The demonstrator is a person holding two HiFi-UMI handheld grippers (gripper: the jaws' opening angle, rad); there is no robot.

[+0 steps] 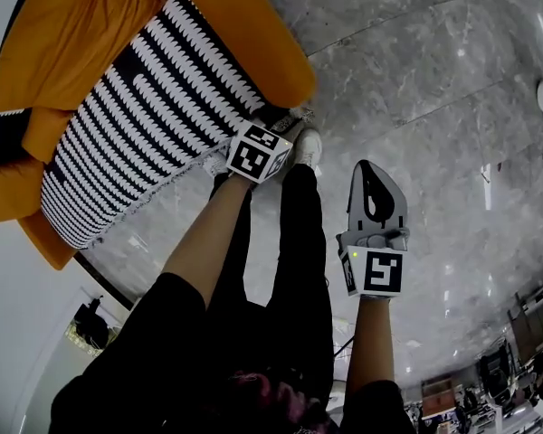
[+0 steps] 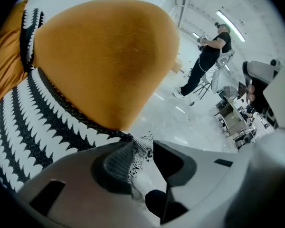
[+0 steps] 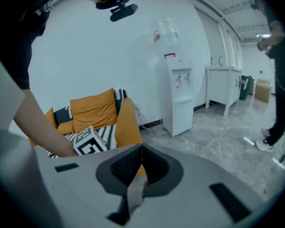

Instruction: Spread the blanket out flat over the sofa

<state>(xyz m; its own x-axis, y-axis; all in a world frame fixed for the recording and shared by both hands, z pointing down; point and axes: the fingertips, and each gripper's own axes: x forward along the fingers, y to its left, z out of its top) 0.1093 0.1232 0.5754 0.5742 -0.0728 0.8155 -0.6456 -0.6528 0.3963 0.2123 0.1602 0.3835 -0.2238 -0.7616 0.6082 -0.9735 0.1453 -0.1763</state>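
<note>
Left tool (image 2: pixel 143 147) held part open, blanket (image 1: pixel 136 125) fringe in gap, unclamped; right tool (image 3: pixel 141 148) closed, empty; blanket laid over sofa (image 1: pixel 72 25).

I am watching the sofa (image 1: pixel 244 34) running off the upper left of the head view. In the left gripper view, the left gripper (image 2: pixel 143 158) is partly covering the fringed corner of the blanket (image 2: pixel 33 122) with its left-hand jaw. My forearm (image 3: pixel 33 122) is blocking the seat at the left of the right gripper view.
</note>
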